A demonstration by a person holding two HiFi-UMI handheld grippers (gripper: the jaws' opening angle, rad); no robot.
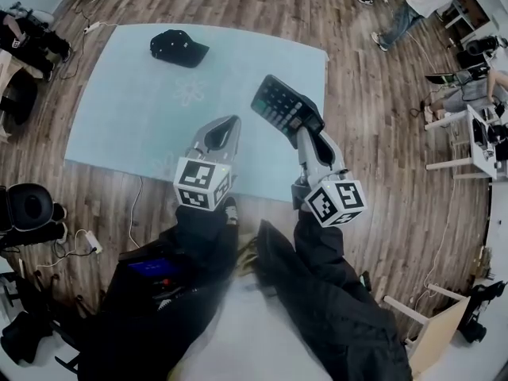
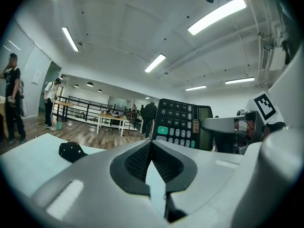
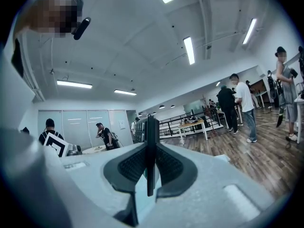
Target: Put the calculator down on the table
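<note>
Dark sleeves point(image 1: 317, 292) fill the near bottom of the head view, each one ending in a cube with square markers; beyond the right cube point(image 1: 336, 201) the right hand-held gripper point(image 1: 304, 132) is clamped on the calculator point(image 1: 284, 105), gripping it by its near end; in the right gripper view the two ribbed pads press on either side of the thin dark body, which shows edge-on between them point(image 3: 151, 127). From above, the calculator tilts with its keys facing up and to the left, held in the air over the near right part of the light-blue surface point(image 1: 135, 109) and not lying on it; the left gripper view shows its key face, with one green key, upright just to the right of that gripper's tips point(image 2: 178, 125).

Beyond the left cube point(image 1: 202, 183), the left hand-held gripper point(image 1: 225, 129) holds nothing; its pads meet at the tips, with only a thin wedge of the light-blue surface visible behind them point(image 2: 152, 148); it sits just beside the right one, above the surface's near edge.

Farther out, a black cap point(image 1: 178, 48) lies near the far edge of the surface, well apart from both grippers; wooden floor point(image 1: 381, 133) surrounds the surface; a person point(image 1: 413, 2) stands at the top right.
</note>
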